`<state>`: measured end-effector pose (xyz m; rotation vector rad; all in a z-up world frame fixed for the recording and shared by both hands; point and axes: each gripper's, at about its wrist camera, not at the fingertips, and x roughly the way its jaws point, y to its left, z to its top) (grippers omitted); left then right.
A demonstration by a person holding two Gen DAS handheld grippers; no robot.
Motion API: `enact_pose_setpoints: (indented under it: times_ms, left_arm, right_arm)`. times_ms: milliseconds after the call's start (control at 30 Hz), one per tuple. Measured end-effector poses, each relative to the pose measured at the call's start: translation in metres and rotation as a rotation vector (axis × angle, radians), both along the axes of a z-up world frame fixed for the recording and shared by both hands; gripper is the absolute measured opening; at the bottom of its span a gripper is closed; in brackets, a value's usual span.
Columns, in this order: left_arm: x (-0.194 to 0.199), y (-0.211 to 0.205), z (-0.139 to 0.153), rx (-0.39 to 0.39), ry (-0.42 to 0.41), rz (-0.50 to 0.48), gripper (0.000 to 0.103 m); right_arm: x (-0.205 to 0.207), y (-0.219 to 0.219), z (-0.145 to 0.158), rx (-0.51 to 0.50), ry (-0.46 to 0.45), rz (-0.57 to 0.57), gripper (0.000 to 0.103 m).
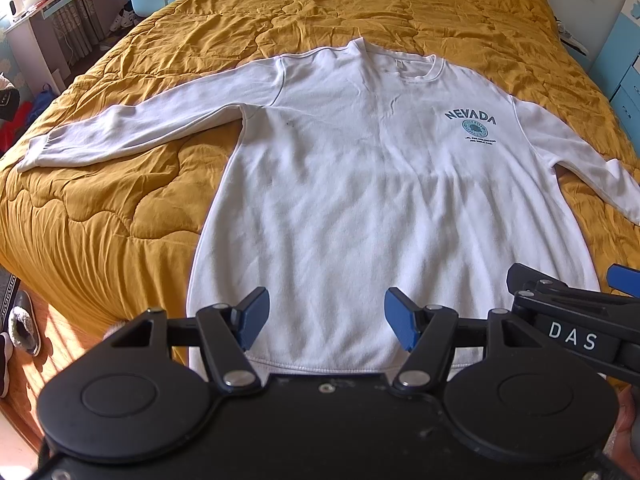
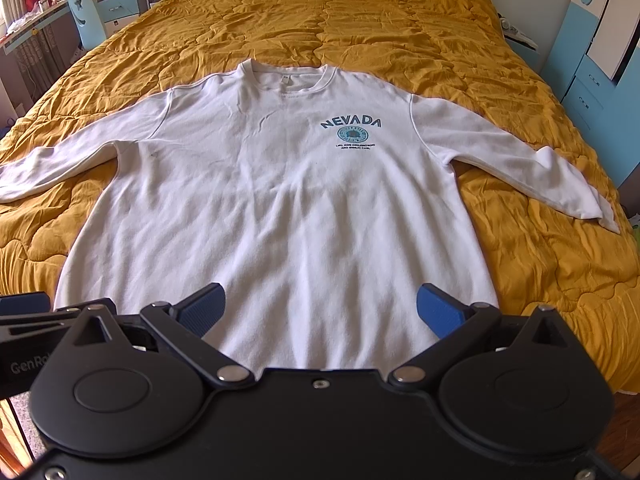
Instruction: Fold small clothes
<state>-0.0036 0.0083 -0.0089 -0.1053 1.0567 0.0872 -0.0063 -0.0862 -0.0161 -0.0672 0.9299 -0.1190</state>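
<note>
**White sweatshirt laid flat on the bed, both grippers poised at its hem**

A bed covered with a mustard-yellow quilted bedspread fills most of both views. Spread face up across it lies a white long-sleeved sweatshirt, collar pointing away from the cameras and hem nearest to them. Both sleeves are stretched outward to the sides, the left sleeve running toward the bed's edge and the right sleeve ending in a slightly crumpled cuff. The fabric shows soft wrinkles down the body.

On the chest sits a teal "NEVADA" print above a round emblem, with small lines of text below that are too small to read.

The left gripper hangs just above the hem, its blue-padded jaws apart with nothing between them. The right gripper is placed likewise over the hem, jaws spread wide and empty. In the left wrist view the right gripper's body, marked "DAS", shows at the right edge, close beside the left one.

A slipper lies on the wooden floor beside the bed.
</note>
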Motion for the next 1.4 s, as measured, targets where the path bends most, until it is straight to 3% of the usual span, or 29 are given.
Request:
enact_pose_setpoints:
  times_ms: [833,1100,1267,1333,1400]
  left_arm:
    - [0.006,0.002,-0.004,-0.017,0.022,0.003,0.067]
    - [0.011,0.013,-0.007,-0.064,0.021,0.009,0.067]
    - [0.011,0.055,0.000,-0.143,-0.072,0.091,0.067]
    - [0.008,0.093,0.007,-0.208,-0.148,0.174,0.067]
    - [0.005,0.133,0.008,-0.288,-0.230,0.265,0.067]
  right_arm:
    - [0.005,0.001,-0.003,0.002,0.006,0.000,0.103]
    - [0.012,0.003,0.000,0.024,-0.012,0.015,0.103]
    - [0.011,0.009,0.013,0.028,-0.155,0.079,0.103]
    - [0.010,0.014,0.016,0.020,-0.222,0.132,0.103]
    - [0.018,0.023,0.017,0.008,-0.225,0.219,0.103]
